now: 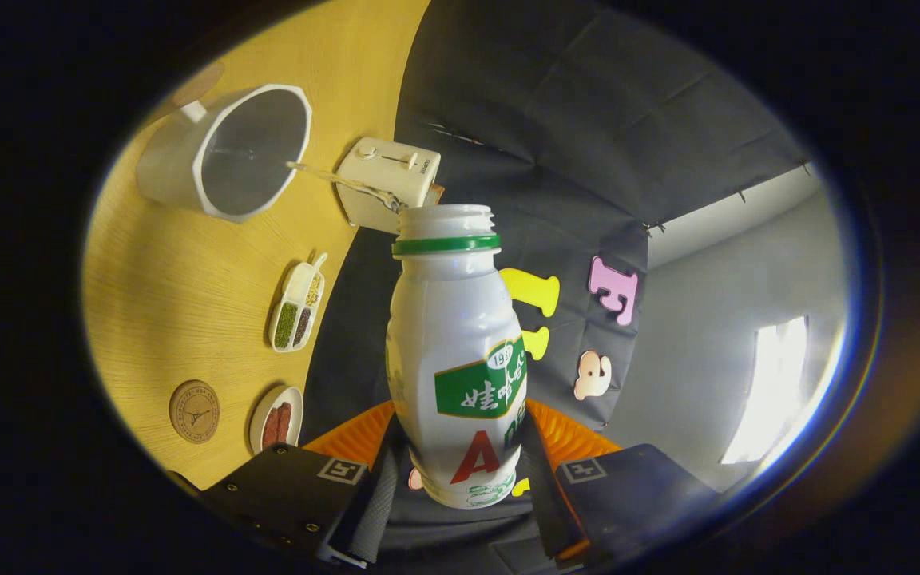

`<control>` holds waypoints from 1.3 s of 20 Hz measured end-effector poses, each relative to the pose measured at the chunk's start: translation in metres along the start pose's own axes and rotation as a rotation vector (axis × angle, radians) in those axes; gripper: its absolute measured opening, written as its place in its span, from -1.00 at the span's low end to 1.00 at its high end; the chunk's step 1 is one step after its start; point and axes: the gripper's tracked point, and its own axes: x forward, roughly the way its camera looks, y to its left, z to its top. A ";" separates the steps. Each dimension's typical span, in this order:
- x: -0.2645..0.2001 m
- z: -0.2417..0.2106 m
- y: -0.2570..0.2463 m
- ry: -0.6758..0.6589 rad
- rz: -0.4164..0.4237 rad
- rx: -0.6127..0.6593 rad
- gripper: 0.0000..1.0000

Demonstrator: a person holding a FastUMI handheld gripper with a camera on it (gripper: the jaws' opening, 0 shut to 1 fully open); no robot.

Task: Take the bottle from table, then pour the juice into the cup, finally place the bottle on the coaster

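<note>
A white bottle (454, 359) with a green neck ring and no cap sits between my fingers, and my gripper (460, 471) is shut on its lower body. The bottle is tipped over sideways relative to the wooden table (164, 279). A thin stream of juice (340, 182) runs from its mouth into the white cup (224, 152), which has a handle and stands beyond the bottle's mouth. The round cork coaster (194, 410) lies on the table near my fingers, apart from the cup.
A cream toaster (386, 182) stands by the cloth wall close to the stream. A divided white dish of beans (297, 307) and a small plate of brown food (276, 419) lie between cup and coaster. Another round mat (198, 82) peeks from behind the cup.
</note>
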 end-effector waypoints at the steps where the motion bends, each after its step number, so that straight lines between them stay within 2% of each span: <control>1: -0.002 -0.001 -0.001 -0.002 -0.001 -0.003 0.47; 16: 0.001 0.011 -0.010 -0.042 -0.086 -0.102 0.46; 26: -0.003 0.019 -0.001 -0.050 -0.109 -0.151 0.46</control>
